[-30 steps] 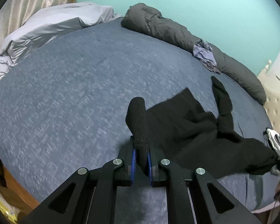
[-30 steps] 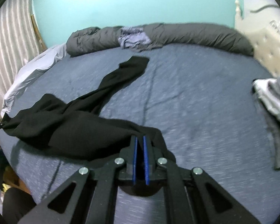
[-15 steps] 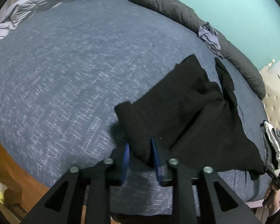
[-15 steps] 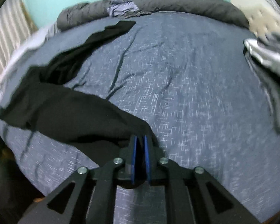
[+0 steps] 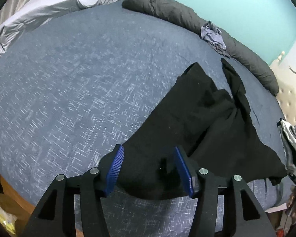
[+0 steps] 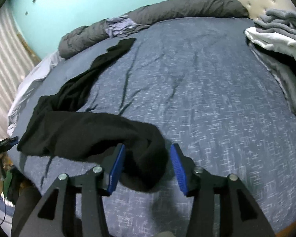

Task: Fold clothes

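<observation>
- My left gripper (image 5: 149, 169) has its two blue fingers (image 5: 114, 168) spread wide apart. They hold nothing.
- One corner of the black clothes (image 5: 203, 122) lies flat on the bed between those left fingers.
- My right gripper (image 6: 148, 167) has its fingers (image 6: 177, 167) spread wide too. They hold nothing.
- A bunched-up lump of the black clothes (image 6: 146, 158) sits between the right fingers, closer to the left one.
- The black clothes are spread along the near side of the blue bed (image 5: 69, 83). They look rumpled, and one long thin part (image 6: 108, 57) reaches toward the far side.
- A long dark gray blanket roll (image 5: 179, 15) lies along the far edge of the bed, next to the green wall (image 6: 88, 0).
- A small purple cloth (image 5: 213, 35) sits on that roll.
- A light gray sheet (image 5: 41, 9) is heaped at the far left corner in the left view.
- A pile of gray and white clothes (image 6: 280, 33) sits on the right side of the bed, well apart from the black clothes.
</observation>
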